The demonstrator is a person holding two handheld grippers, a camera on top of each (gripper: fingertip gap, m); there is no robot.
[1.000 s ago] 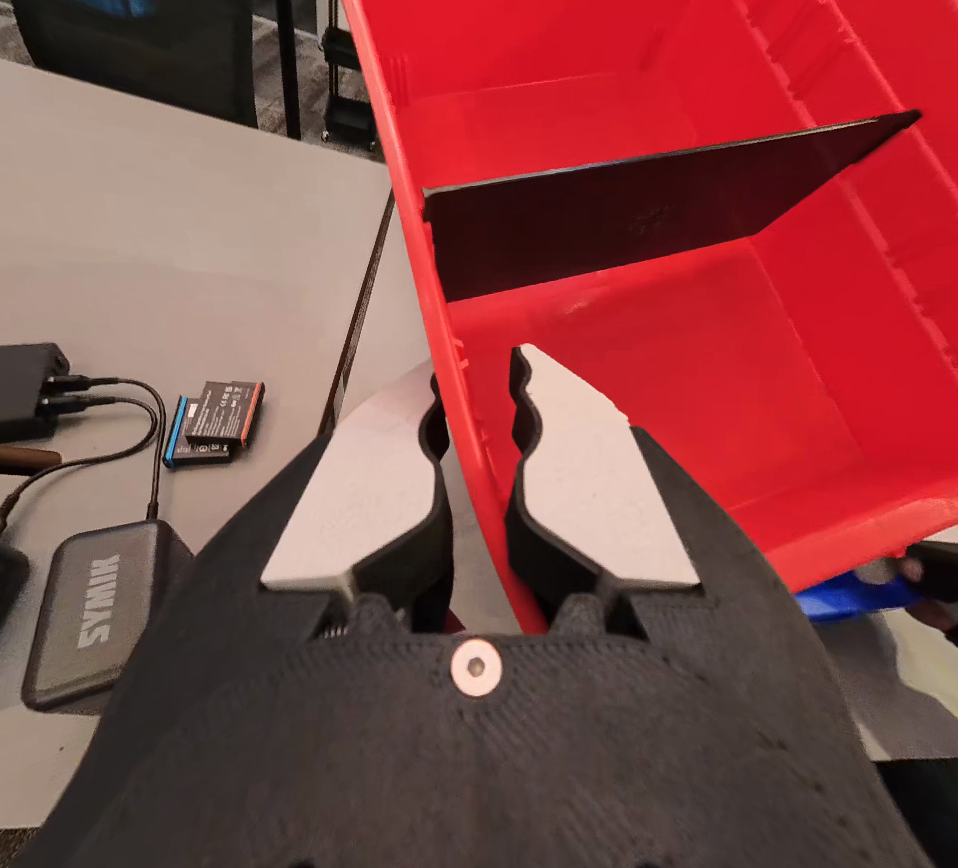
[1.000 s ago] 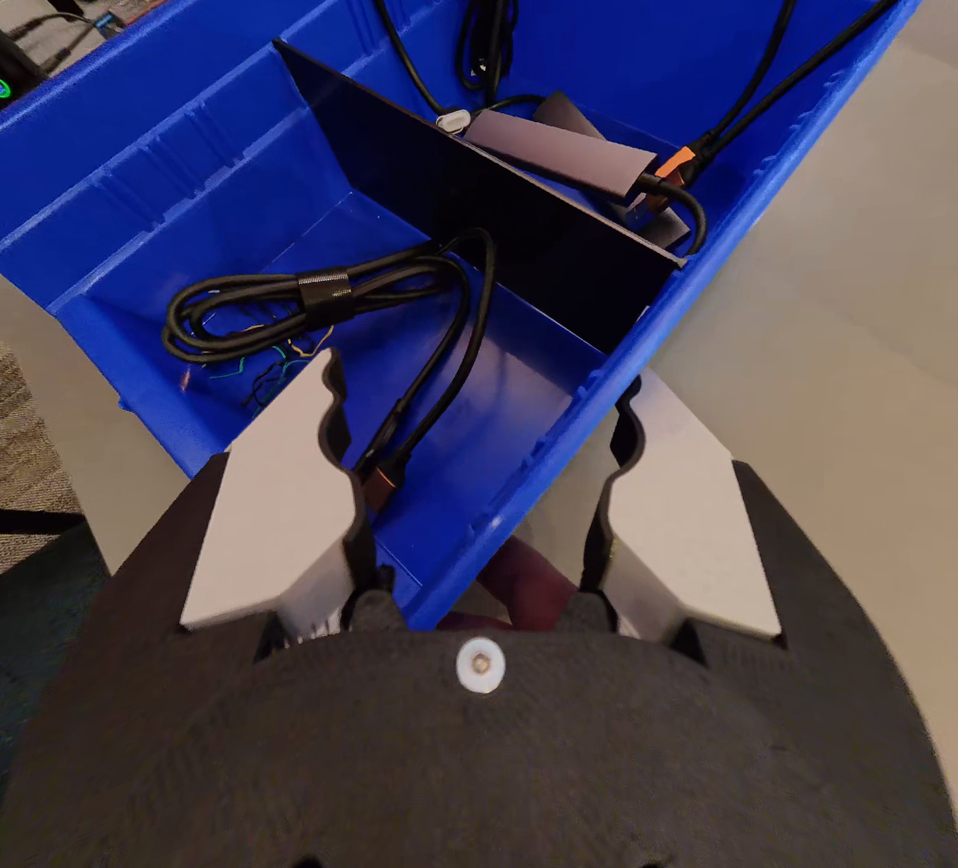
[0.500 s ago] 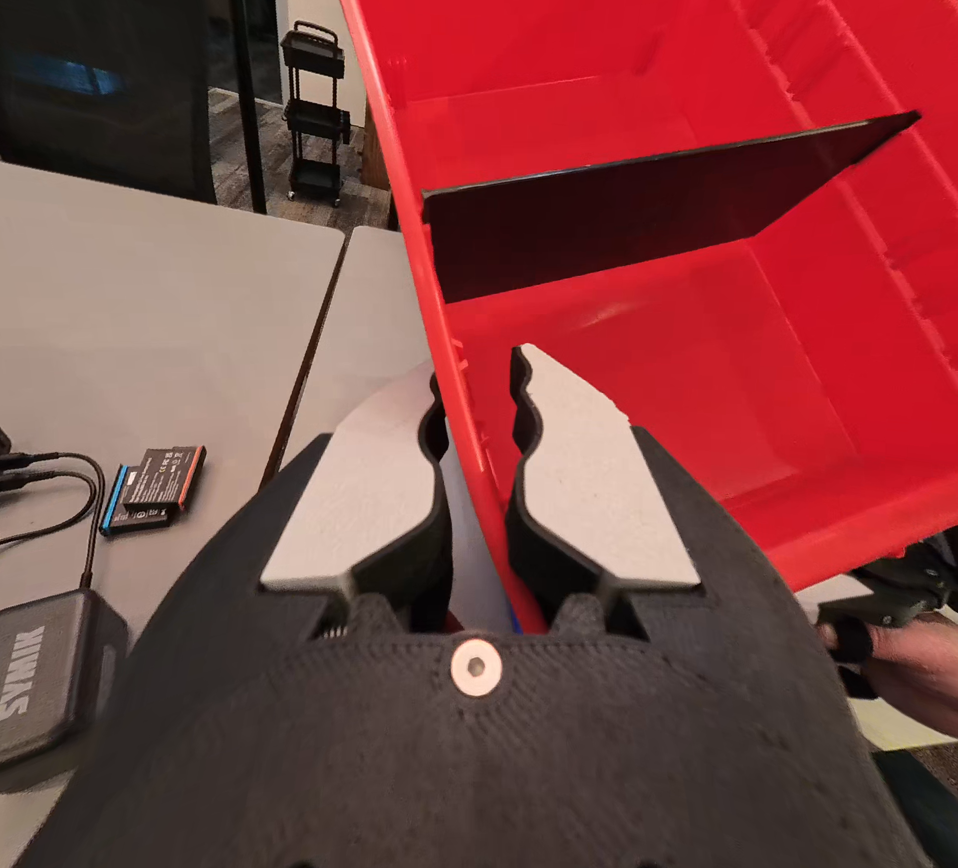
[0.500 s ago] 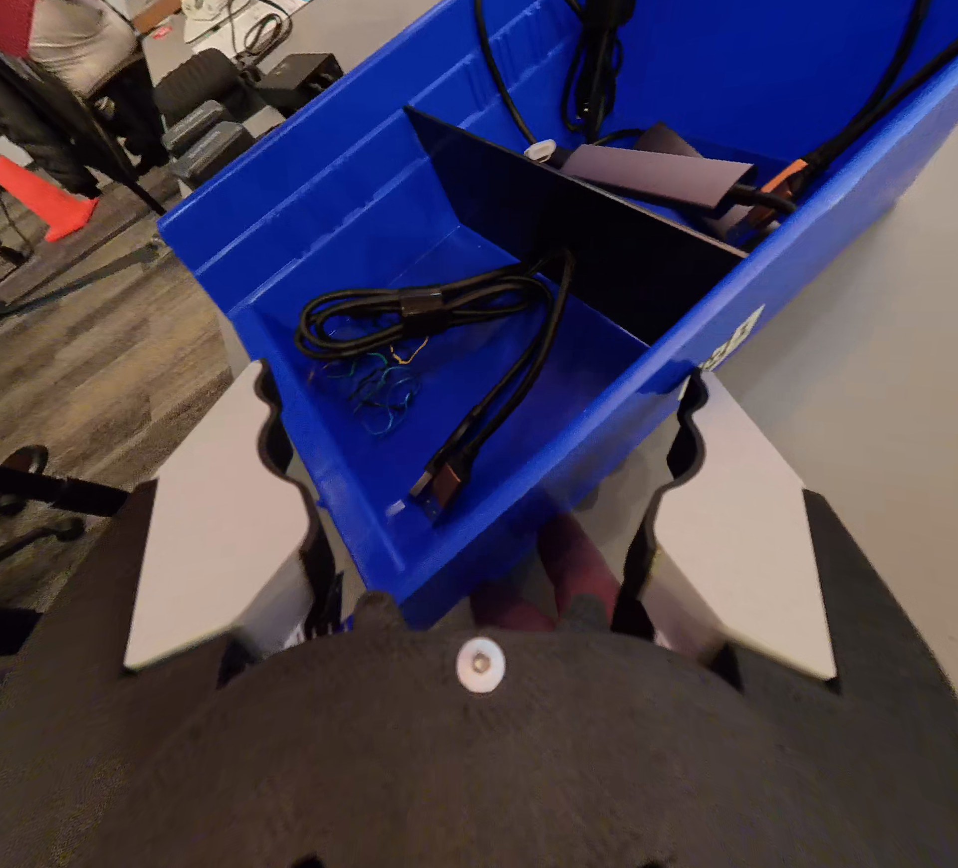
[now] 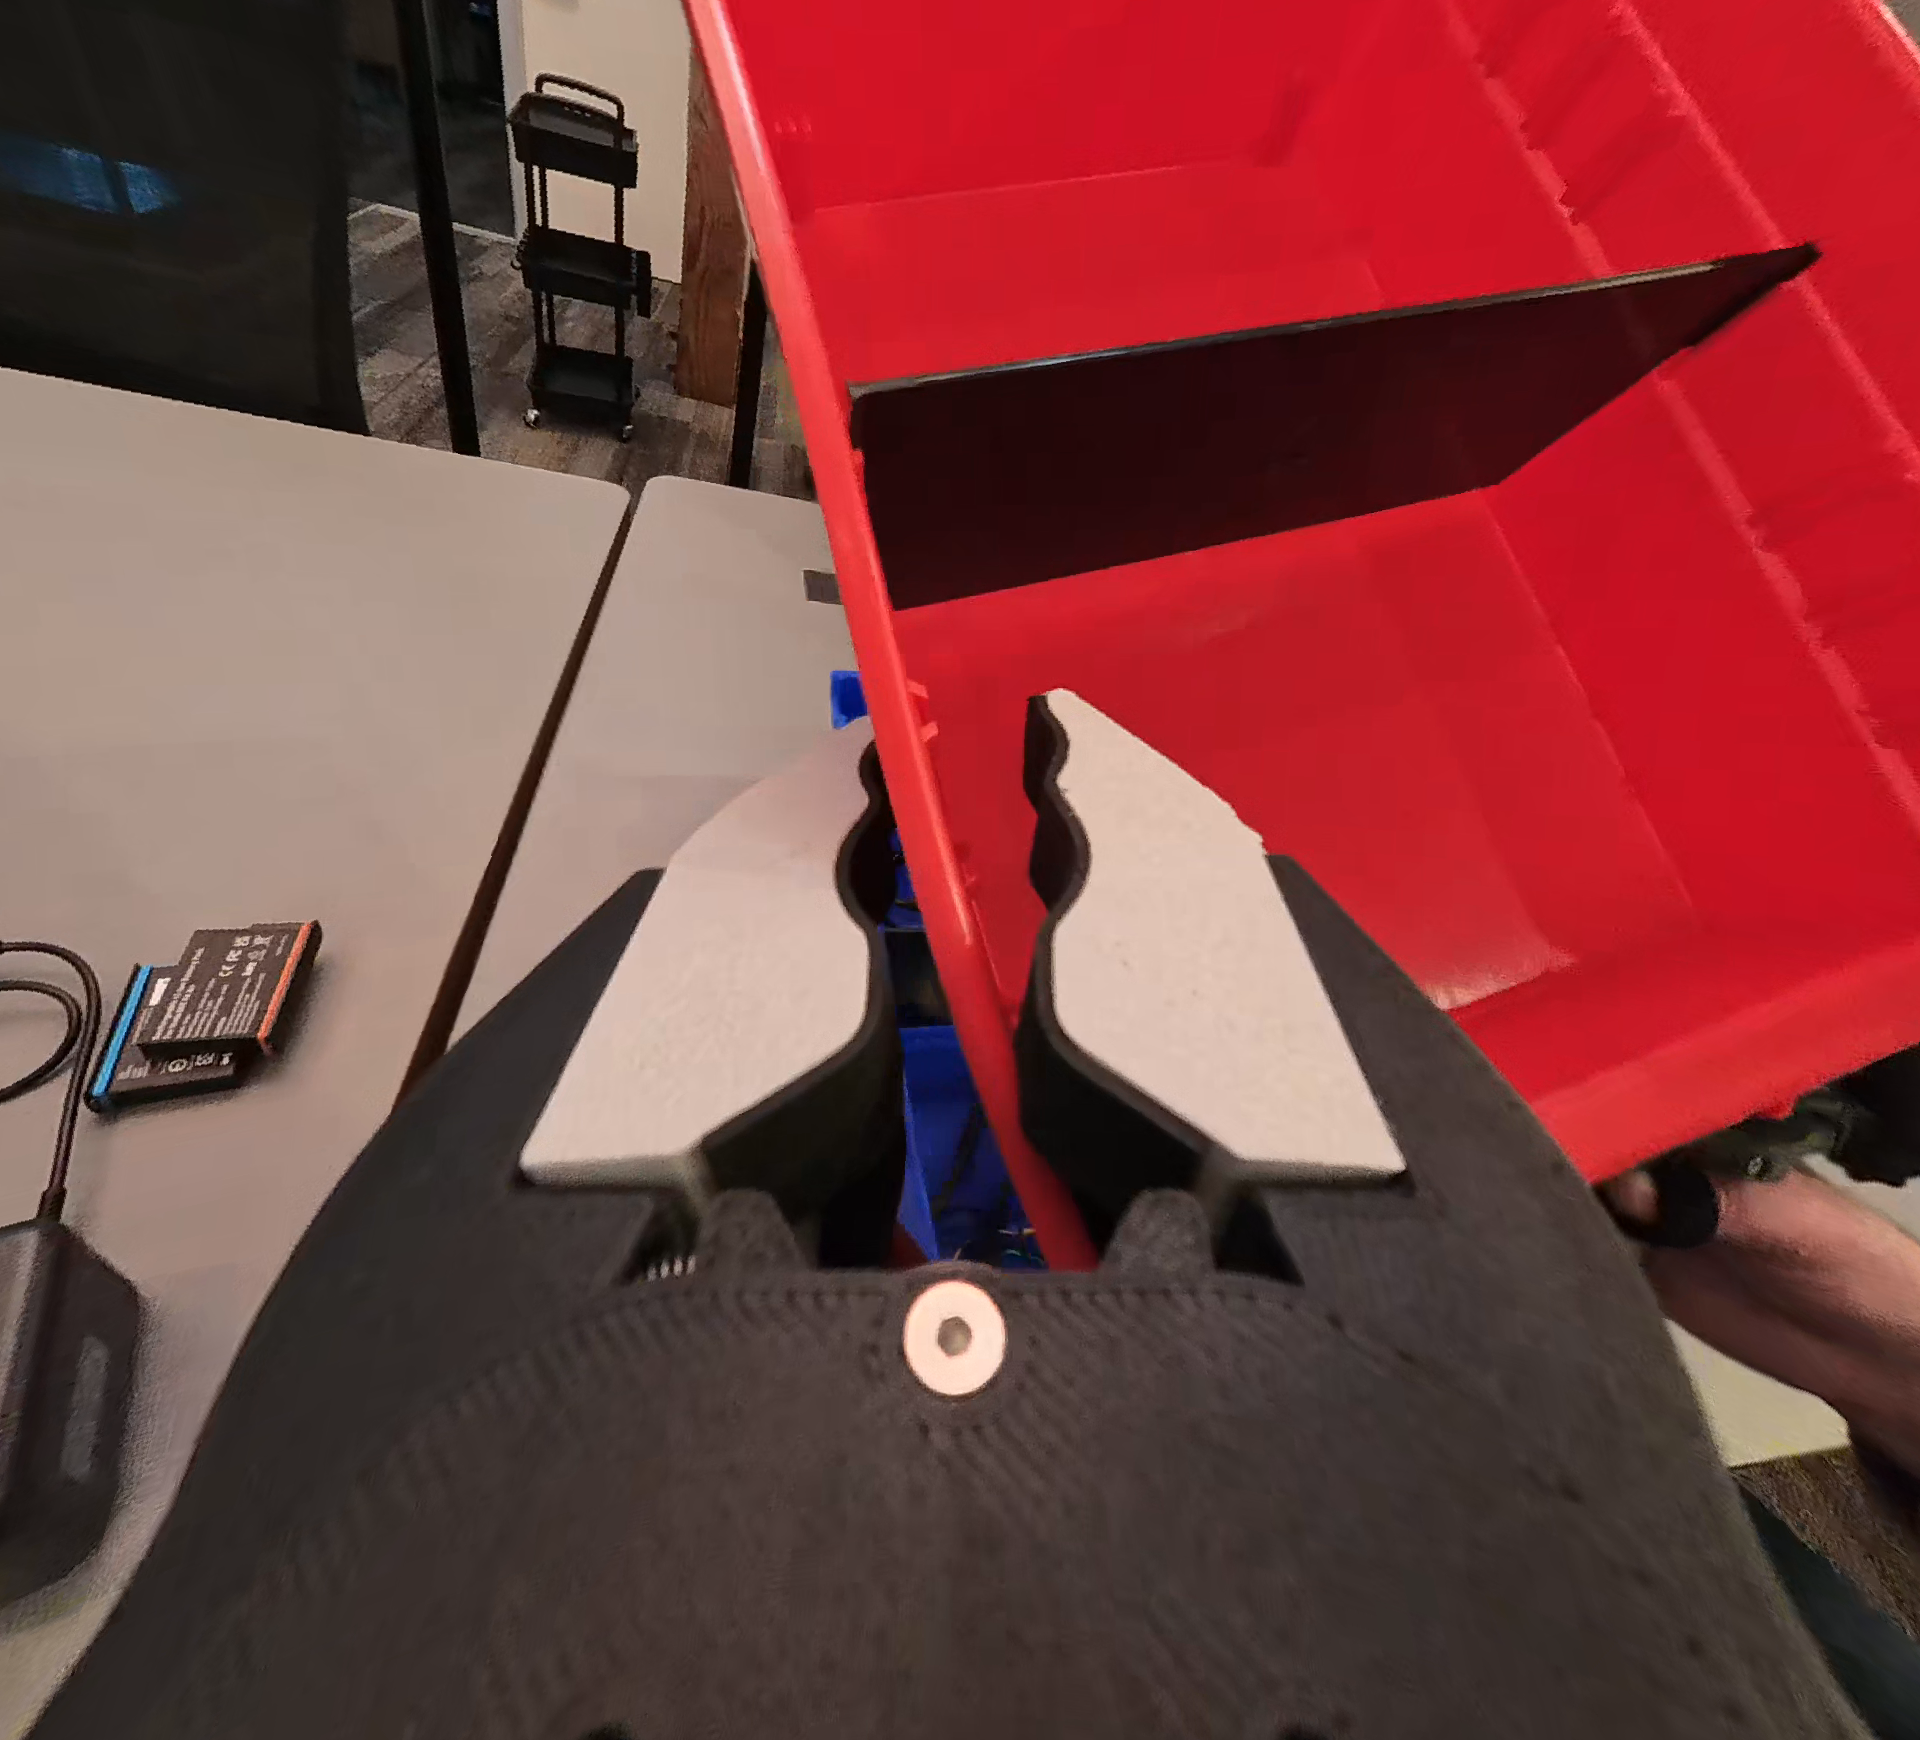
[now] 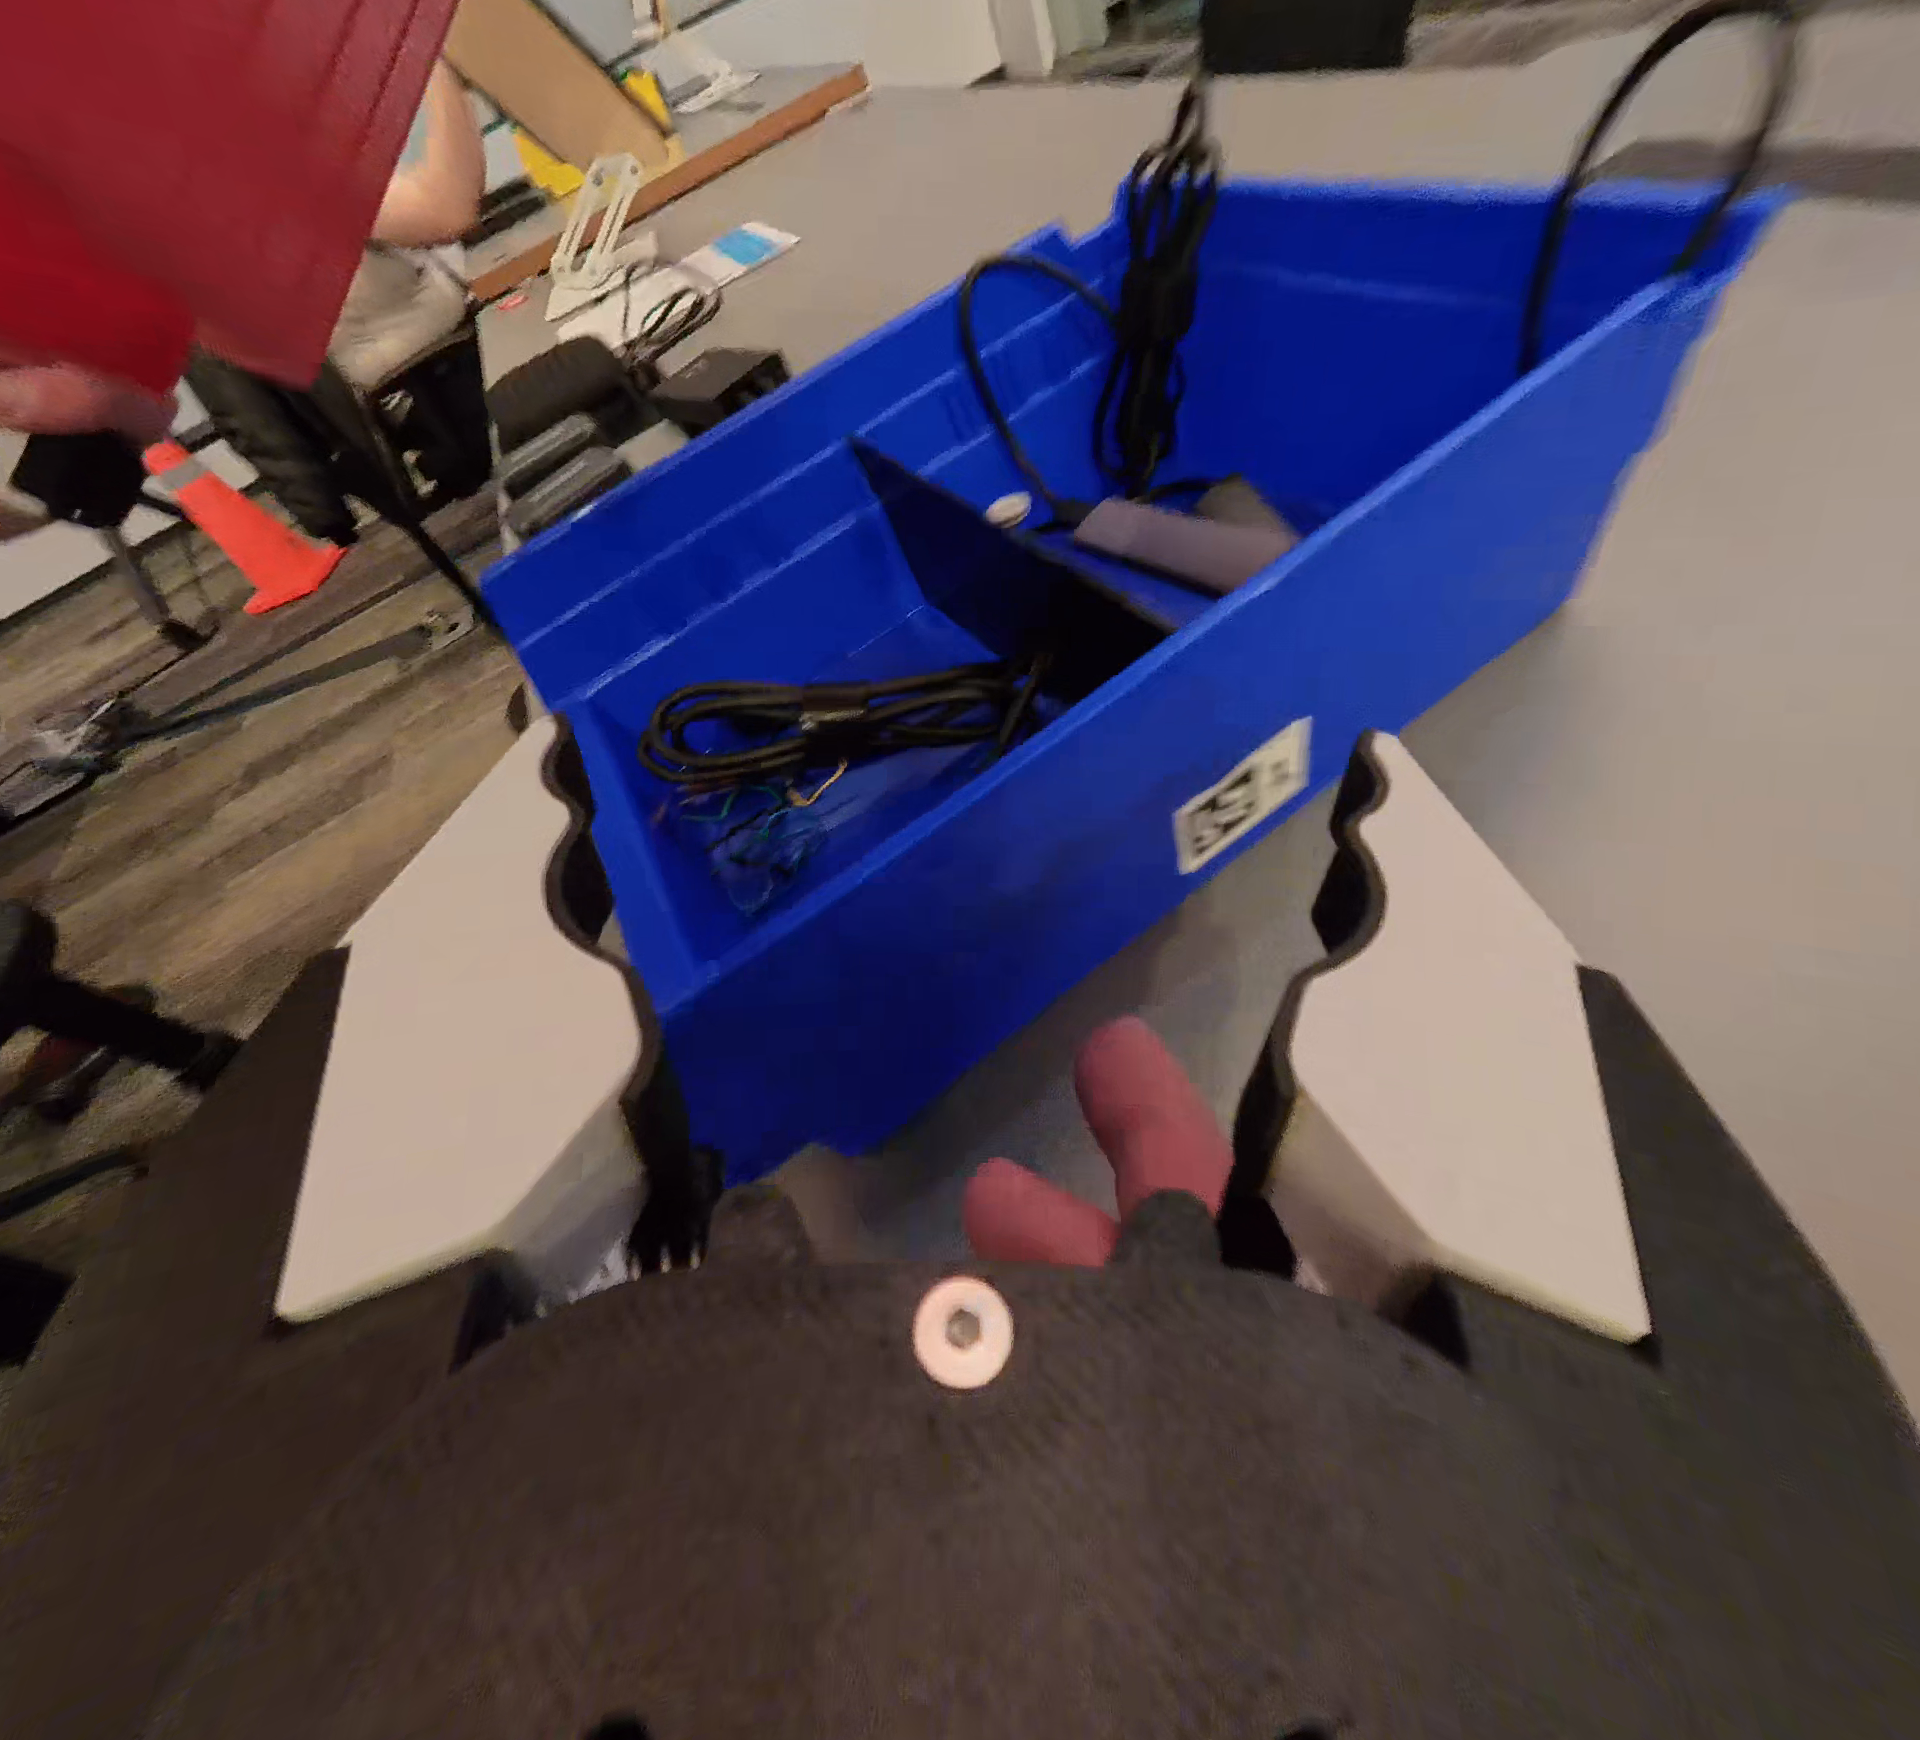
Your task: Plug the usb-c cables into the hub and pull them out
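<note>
1. Left gripper (image 5: 951, 734) fingers narrow, clamping the red bin's (image 5: 1351, 755) side wall.
2. Right gripper (image 6: 961, 776) fingers wide, straddling the blue bin's (image 6: 1039, 911) corner.
3. Hub (image 6: 1164, 532) lies lengthwise across the blue bin's far compartment; bundled cable (image 6: 831, 714) in the near one.

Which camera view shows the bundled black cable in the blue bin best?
The right wrist view. There the bundled black cable lies in plain sight in the near compartment of the blue bin, before the black divider. The left wrist view shows only slivers of blue between its fingers; the cable is hidden.
</note>
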